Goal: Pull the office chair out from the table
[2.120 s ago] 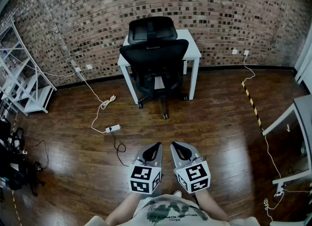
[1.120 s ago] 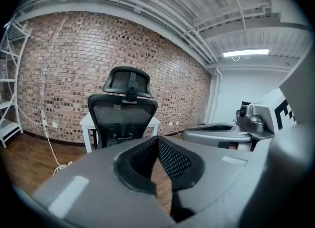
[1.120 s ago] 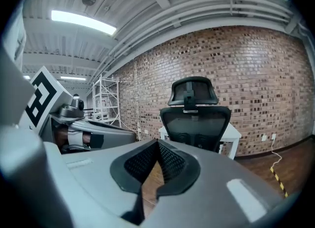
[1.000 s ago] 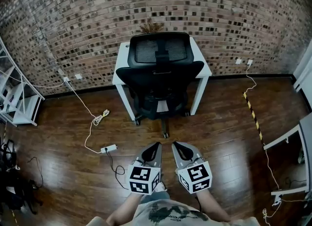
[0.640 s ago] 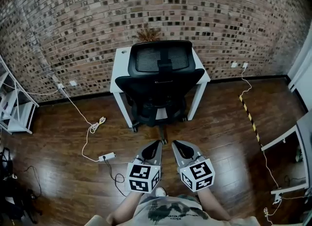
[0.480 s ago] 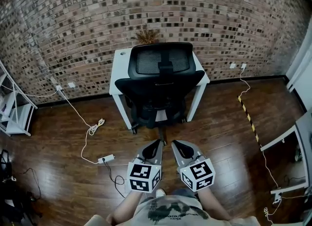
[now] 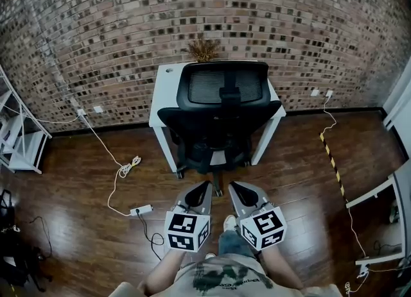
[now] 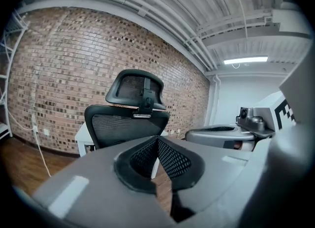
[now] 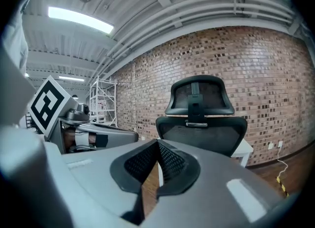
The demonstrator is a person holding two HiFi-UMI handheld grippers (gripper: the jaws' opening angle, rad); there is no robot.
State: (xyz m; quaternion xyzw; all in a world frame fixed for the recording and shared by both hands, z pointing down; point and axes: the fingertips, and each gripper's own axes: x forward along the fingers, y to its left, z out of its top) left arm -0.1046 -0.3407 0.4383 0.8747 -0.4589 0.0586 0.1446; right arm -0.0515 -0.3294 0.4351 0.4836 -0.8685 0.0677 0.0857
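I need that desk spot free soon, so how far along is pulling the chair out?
Nothing looks done yet: the office chair sits pushed in at the white table, its backrest toward the person. In hand: the left gripper and right gripper are held side by side short of the chair, both shut, empty and touching nothing. Left to do: reach the backrest, take hold, and roll the chair away from the table.
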